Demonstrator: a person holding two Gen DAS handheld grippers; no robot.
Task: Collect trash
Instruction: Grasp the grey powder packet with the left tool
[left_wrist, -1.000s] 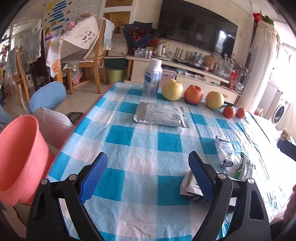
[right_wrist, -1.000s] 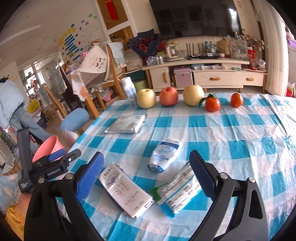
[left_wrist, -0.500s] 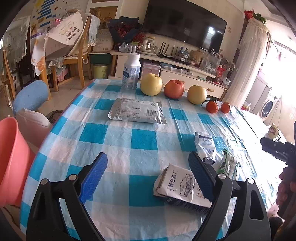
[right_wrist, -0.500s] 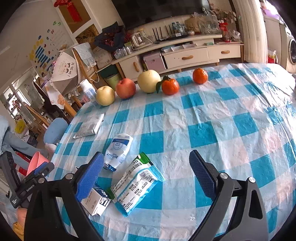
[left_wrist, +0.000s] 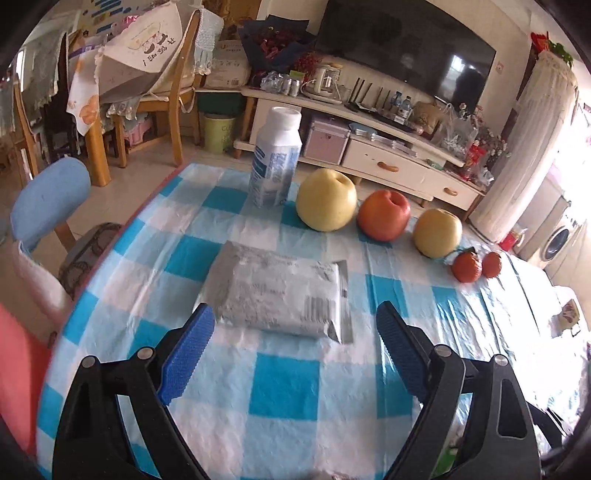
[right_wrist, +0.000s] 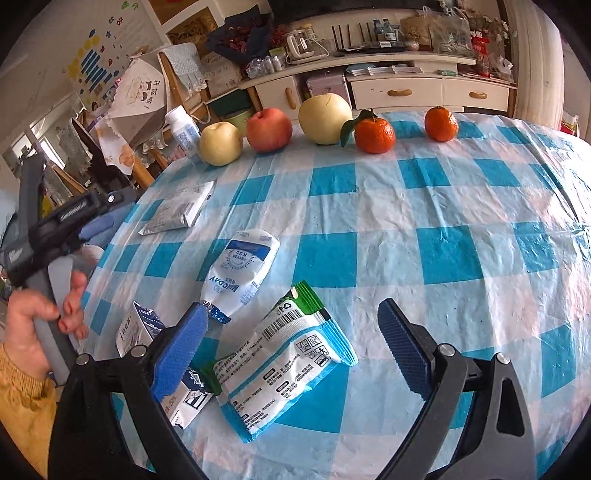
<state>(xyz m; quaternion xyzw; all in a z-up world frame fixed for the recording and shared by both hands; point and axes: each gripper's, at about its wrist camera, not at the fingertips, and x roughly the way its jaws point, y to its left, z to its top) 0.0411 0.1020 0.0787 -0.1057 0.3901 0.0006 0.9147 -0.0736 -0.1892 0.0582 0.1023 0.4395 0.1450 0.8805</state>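
Right gripper (right_wrist: 291, 343) spread wide, empty, over green-blue wrapper (right_wrist: 284, 362) on checked cloth (right_wrist: 461, 206). Carton (right_wrist: 144, 328) by its left pad, white pouch (right_wrist: 240, 273) just beyond. Left gripper (left_wrist: 295, 350) spread wide, empty, silver packet (left_wrist: 280, 291) just ahead between pads. Farther: bottle (left_wrist: 275, 162), pears, apple (left_wrist: 384, 214), tangerines along far edge.

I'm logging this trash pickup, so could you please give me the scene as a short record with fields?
surface: table with blue checked cloth
left claw: open, empty, facing silver pouch
right claw: open, empty, over green-edged wrapper
other litter: white-blue pouch, flattened carton
far edge: bottle, three large fruits, two oranges
bin: pink, at left
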